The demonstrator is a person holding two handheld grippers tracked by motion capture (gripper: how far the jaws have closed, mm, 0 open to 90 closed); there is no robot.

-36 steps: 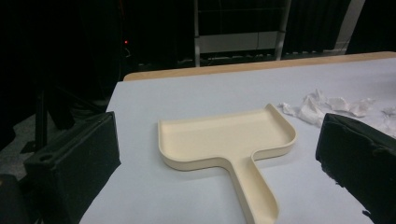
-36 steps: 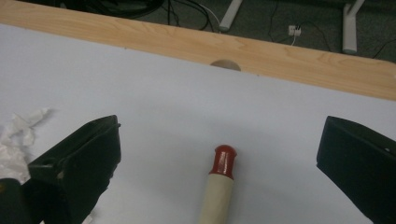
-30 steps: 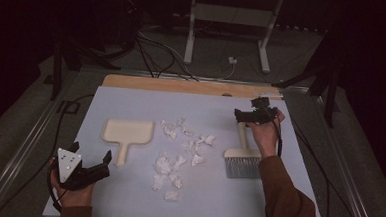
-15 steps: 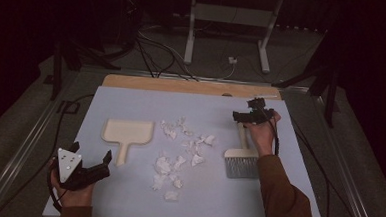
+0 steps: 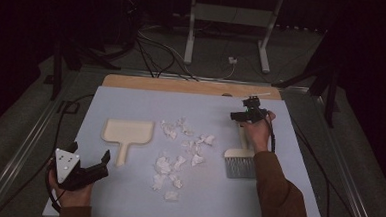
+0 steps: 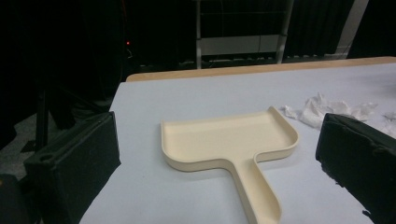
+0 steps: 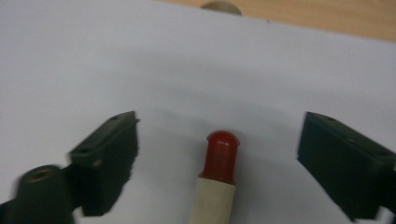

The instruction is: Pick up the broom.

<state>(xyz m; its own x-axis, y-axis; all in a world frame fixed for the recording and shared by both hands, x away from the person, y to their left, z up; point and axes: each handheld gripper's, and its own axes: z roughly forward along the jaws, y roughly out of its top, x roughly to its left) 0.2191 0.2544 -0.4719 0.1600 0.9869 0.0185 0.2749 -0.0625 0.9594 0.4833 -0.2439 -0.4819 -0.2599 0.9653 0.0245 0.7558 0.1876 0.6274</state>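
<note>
In the high view, a pale blue mat [image 5: 126, 200] covered the table. The brush [image 5: 240, 161] lay at the right of the mat, bristles toward the person, handle pointing away. The right gripper [image 5: 244, 116] hung over the far end of that handle, held by the right hand [image 5: 257, 132]. The dustpan [image 5: 127, 135] lay at the left, its handle toward the person, and paper scraps [image 5: 178, 158] were scattered between dustpan and brush. The left gripper [image 5: 90, 170] sat near the mat's near left corner, its jaws spread, just short of the dustpan handle and holding nothing.

In the left gripper view, the two black jaws stood wide apart at either side. The dustpan [image 6: 229, 140] lay ahead between them, untouched, with scraps [image 6: 322, 109] beyond it to the right.

In the right gripper view, the jaws stood wide on either side of the brush handle [image 7: 217, 186], whose red tip [image 7: 222, 154] pointed away. They had just been closing, yet clear gaps remained on both sides, so neither pad pressed on the handle. Mat [image 7: 93, 60] lay beneath, and a strip of wooden tabletop [image 7: 327, 21] showed beyond it.
</note>
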